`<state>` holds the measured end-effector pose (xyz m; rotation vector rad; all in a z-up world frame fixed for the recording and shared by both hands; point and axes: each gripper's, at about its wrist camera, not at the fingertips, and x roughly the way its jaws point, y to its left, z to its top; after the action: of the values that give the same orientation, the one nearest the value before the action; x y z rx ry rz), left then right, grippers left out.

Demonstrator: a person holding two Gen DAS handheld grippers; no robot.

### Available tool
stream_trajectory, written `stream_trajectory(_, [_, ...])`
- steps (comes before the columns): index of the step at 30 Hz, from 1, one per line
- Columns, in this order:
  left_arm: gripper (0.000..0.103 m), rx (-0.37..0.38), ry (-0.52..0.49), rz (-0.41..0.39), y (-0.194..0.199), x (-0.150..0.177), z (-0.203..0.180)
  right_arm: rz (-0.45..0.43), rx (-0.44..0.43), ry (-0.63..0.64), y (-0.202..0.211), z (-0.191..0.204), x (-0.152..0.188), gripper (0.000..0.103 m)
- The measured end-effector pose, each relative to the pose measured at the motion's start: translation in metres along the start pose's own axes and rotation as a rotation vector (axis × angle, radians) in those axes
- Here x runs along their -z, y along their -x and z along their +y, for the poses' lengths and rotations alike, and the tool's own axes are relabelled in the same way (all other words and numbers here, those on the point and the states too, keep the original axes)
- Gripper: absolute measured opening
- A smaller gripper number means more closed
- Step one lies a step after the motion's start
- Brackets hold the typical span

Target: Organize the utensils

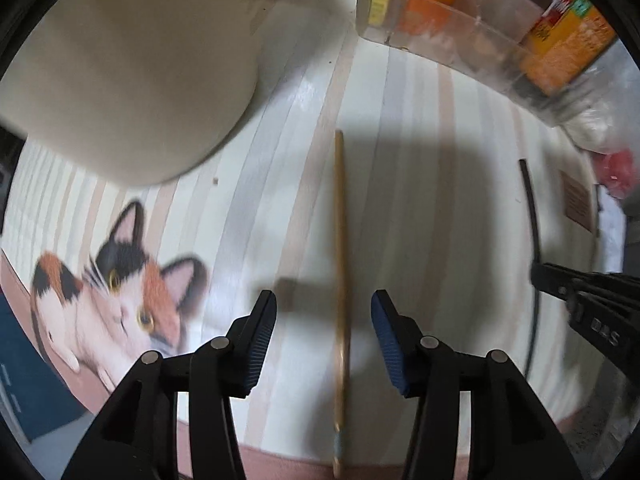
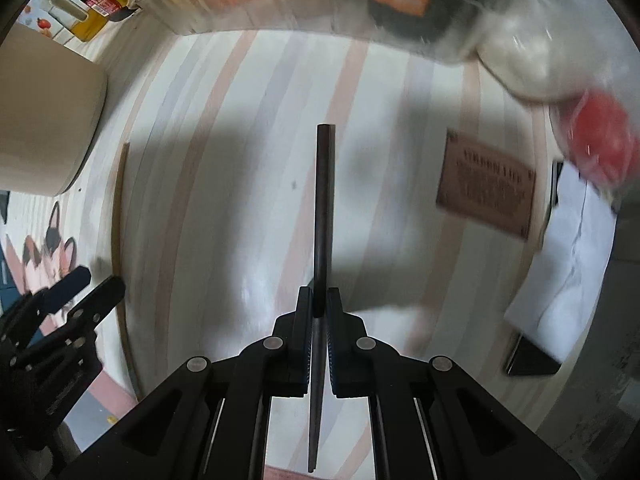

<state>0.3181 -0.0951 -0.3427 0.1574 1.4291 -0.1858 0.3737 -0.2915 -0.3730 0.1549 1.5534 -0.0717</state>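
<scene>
Left-wrist view, left to right. We see the cat print [image 1: 116, 296] on the striped mat [image 1: 420, 208], with a blue area at the far left edge. Above it stands a cream pot [image 1: 132, 68], blurred and filling the upper left. At centre the left gripper [image 1: 323, 336] points down at the mat, its blue-padded fingers [image 1: 262, 344] spread apart. The wooden chopstick [image 1: 341, 280] lies flat on the mat between them, closer to the right finger; we see a clear gap on each side, so neither pad presses on it. Its shadow falls just to the left. Along the top right runs a clear bin [image 1: 460, 32] with orange and yellow packets. At the right edge we meet the right gripper [image 1: 538, 276], with the black chopstick [image 1: 530, 216] running up from its tip.

Right-wrist view, left to right. We find the left gripper [image 2: 90, 282] at the lower left with its fingers parted, the wooden chopstick [image 2: 117, 240] just beside it on the mat [image 2: 240, 160], and the pot [image 2: 44, 120] above. At centre the right gripper [image 2: 319, 300] is closed tight on the black chopstick [image 2: 322, 200], which runs straight ahead from the pads and also back beneath the gripper body. To the right lie a brown label [image 2: 488, 196], white paper [image 2: 560, 280] and a red object [image 2: 604, 144], too blurred for us to identify. The bin [image 2: 280, 0] spans the top.
</scene>
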Motion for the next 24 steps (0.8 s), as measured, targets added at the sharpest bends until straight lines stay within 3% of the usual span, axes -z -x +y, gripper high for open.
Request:
stream_trajectory(3, [0.049, -0.022, -0.012, -0.019, -0.006, -0.007, -0.003, 0.009, 0.021, 0.006, 0.003, 0.010, -0.017, 0.007])
stream_trajectory(7, [0.041, 0.006, -0.012, -0.034, -0.008, -0.013, -0.004, 0.027, 0.046, 0.017, 0.005, 0.028, -0.043, 0.007])
stream_trajectory(9, [0.027, 0.006, -0.028, -0.054, -0.011, -0.020, -0.008, 0.029, 0.057, 0.019, 0.004, 0.035, -0.049, 0.007])
stream_trajectory(10, [0.009, 0.006, -0.038, -0.061, -0.015, -0.029, -0.013, 0.027, 0.064, 0.024, 0.004, 0.039, -0.050, 0.007])
stream_trajectory(11, [0.004, 0.001, -0.041, -0.061, -0.015, -0.029, -0.021, 0.022, 0.069, 0.031, 0.005, 0.045, -0.048, 0.007])
stream_trajectory(15, [0.004, 0.023, -0.015, -0.065, -0.012, -0.024, -0.023, -0.033, 0.031, 0.007, 0.013, 0.039, -0.036, 0.006])
stream_trajectory(24, [0.004, 0.080, 0.045, -0.220, 0.065, 0.021, 0.025, -0.216, -0.083, -0.040, 0.063, 0.012, 0.002, 0.006])
